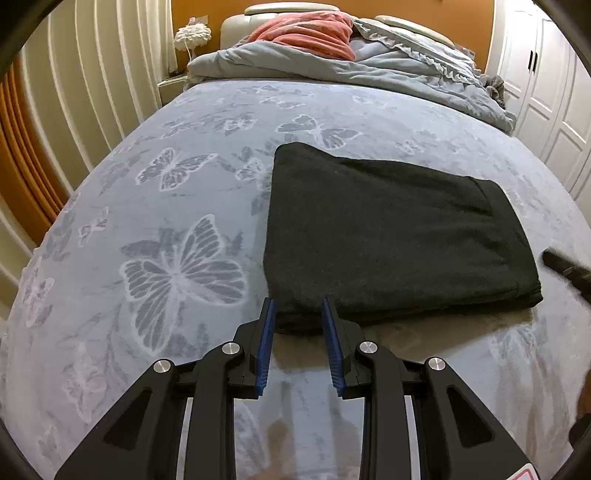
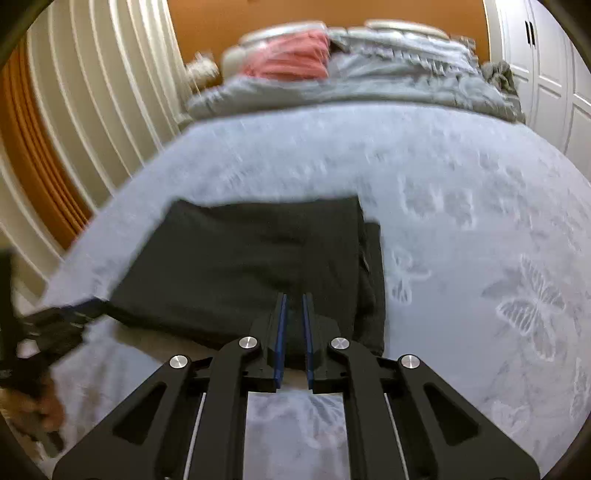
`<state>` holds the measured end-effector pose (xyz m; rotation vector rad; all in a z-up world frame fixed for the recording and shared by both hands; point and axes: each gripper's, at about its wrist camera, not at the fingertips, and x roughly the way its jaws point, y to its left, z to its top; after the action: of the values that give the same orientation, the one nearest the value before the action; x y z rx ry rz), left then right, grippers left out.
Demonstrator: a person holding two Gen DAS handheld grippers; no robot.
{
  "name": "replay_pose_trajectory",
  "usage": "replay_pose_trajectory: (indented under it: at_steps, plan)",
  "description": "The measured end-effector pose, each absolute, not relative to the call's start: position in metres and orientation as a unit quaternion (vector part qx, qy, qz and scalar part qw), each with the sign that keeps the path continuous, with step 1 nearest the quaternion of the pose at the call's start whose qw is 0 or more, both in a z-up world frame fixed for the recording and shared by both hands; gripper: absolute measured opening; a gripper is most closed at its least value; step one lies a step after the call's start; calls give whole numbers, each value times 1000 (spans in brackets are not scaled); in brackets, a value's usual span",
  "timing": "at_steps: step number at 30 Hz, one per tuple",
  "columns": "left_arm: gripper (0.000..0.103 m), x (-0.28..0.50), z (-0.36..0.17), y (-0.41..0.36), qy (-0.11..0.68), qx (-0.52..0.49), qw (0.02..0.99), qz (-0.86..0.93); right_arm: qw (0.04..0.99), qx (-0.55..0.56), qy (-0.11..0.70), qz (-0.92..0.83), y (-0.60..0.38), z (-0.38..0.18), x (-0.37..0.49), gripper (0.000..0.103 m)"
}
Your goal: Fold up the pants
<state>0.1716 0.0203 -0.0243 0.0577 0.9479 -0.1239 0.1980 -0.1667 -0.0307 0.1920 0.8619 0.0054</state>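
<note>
The dark grey pants (image 1: pixel 391 236) lie folded into a flat rectangle on the blue butterfly bedspread (image 1: pixel 177 206). My left gripper (image 1: pixel 297 306) is open and empty, its blue-padded fingertips at the near left edge of the pants. In the blurred right wrist view the pants (image 2: pixel 243 266) fill the middle, and my right gripper (image 2: pixel 293 299) hovers over their near edge with its jaws a narrow gap apart and nothing between them. The right gripper's tip (image 1: pixel 565 266) shows at the pants' right edge in the left wrist view. The left gripper (image 2: pixel 62 317) shows at the far left of the right wrist view.
A rumpled grey duvet (image 1: pixel 369 70) and a pink blanket (image 1: pixel 310 33) lie at the head of the bed. Striped curtains (image 1: pixel 92 92) hang on the left, with a small lamp (image 1: pixel 192 37) beside them. White wardrobe doors (image 1: pixel 546 88) stand on the right.
</note>
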Motion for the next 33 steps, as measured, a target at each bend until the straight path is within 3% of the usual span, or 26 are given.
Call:
replay_pose_trajectory:
  at_steps: [2,4,13,15,16,17,19,21,22,24,27,33]
  plan:
    - [26,175,-27,22,457,27,887,-57,880,92,464,-28,-178,-66,207,3]
    - [26,176,-28,24,455,31,888,-53,882,107,459,-20,-183,-69,204,4]
    - [26,196,-17,19,439,22,896,-54,908,119,403,0,-174,-16,228,10]
    - [31,210,-6,18,434,-7,898,-68,906,132,402,-10,-182,-17,246,28]
    - [34,220,-3,16,436,-15,897,-70,897,136,419,-19,-187,-24,263,45]
    - [35,227,-2,14,440,-19,895,-72,891,136,432,-32,-189,-32,272,47]
    - [35,242,-9,10,453,-25,889,-68,874,122,466,-55,-193,-55,291,43]
    - [35,252,-19,5,461,-11,885,-63,874,118,470,-39,-191,-64,296,26]
    - [35,254,-25,3,459,3,887,-57,877,117,464,-37,-190,-62,295,11]
    - [35,257,-38,1,468,20,882,-48,893,113,434,-35,-193,-53,290,12]
    - [37,260,-53,6,478,14,877,-42,884,103,454,-40,-201,-77,296,17]
    - [36,229,-20,13,445,-6,893,-63,909,144,390,-2,-205,-18,241,15]
